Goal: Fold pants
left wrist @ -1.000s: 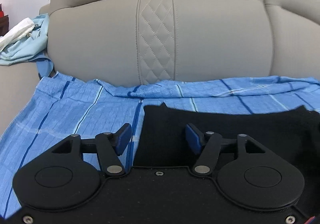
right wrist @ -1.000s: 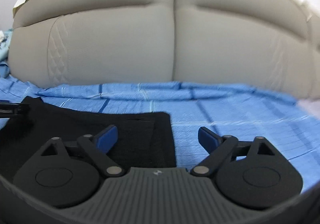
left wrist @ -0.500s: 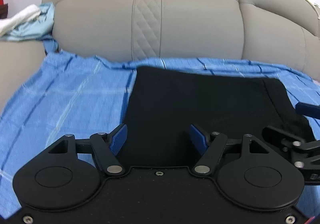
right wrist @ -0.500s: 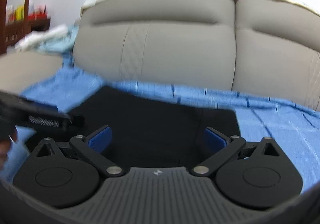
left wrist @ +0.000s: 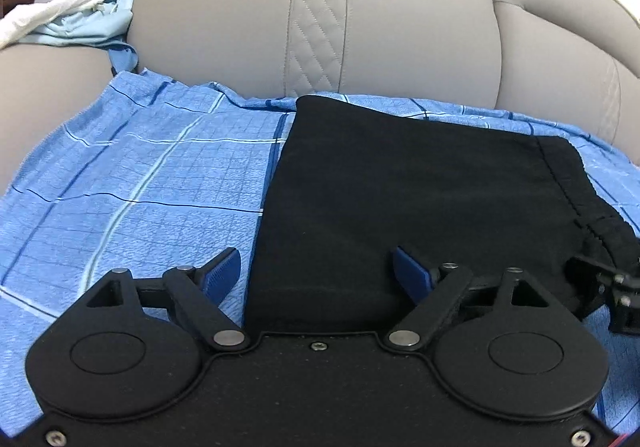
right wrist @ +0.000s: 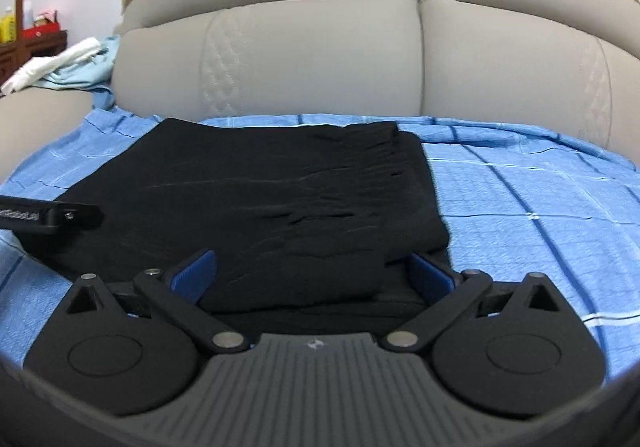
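Observation:
The black pants (left wrist: 400,183) lie folded into a rectangle on a blue checked sheet (left wrist: 140,175) over the sofa seat. They also show in the right wrist view (right wrist: 260,199), with wrinkles near their right edge. My left gripper (left wrist: 316,267) is open, its jaws set wide over the near left edge of the pants. My right gripper (right wrist: 314,267) is open over the near right corner of the pants. Its tip also shows at the right edge of the left wrist view (left wrist: 612,287). The left gripper's side shows in the right wrist view (right wrist: 48,217).
The grey sofa backrest (left wrist: 320,27) rises right behind the pants. A pile of pale blue and white clothes (left wrist: 72,19) lies on the left armrest. A wooden shelf with small items (right wrist: 28,27) stands at the far left. More blue sheet (right wrist: 528,199) lies right of the pants.
Both grippers have pulled back toward me and risen, so the whole folded pants now show. Both stay open. The pants lie flat on the sheet.

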`<state>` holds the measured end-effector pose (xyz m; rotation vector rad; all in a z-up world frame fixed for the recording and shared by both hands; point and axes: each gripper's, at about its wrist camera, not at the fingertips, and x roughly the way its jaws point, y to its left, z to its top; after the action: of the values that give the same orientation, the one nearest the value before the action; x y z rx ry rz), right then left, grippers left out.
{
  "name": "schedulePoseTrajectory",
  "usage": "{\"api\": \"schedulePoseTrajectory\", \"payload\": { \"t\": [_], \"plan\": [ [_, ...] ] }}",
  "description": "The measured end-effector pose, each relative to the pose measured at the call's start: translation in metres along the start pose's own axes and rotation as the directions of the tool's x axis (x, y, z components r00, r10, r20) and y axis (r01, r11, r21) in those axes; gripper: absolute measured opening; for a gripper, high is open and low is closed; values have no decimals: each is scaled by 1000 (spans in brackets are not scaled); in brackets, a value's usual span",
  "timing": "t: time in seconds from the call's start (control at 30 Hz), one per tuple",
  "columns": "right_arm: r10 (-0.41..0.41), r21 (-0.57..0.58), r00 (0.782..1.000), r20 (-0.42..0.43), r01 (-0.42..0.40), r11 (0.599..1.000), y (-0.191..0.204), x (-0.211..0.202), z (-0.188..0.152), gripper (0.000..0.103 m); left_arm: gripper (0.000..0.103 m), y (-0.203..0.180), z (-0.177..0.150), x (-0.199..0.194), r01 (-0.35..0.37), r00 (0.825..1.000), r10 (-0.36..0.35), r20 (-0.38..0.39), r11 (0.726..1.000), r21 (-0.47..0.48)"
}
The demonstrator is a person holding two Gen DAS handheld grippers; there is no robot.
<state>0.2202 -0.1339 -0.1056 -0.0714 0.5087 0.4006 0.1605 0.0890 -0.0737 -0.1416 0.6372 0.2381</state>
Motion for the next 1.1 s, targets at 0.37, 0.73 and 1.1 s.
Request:
{"api": "schedulePoseTrajectory", "payload": {
  "t": [0.37,0.73,1.1],
  "plan": [
    [-51,-46,997,58,54,998,11,-55,-22,103,99,-29,-24,-52,61,998,-63,22,995,85],
    [-32,7,999,-20,32,999,24,-50,-43,103,103,-50,-45,-36,13,998,-6,-67,995,99],
    [-63,-23,998,6,63,998,34,-44,-50,103,103,-49,-40,-28,13,997,-6,-76,996,87]
  ]
}}
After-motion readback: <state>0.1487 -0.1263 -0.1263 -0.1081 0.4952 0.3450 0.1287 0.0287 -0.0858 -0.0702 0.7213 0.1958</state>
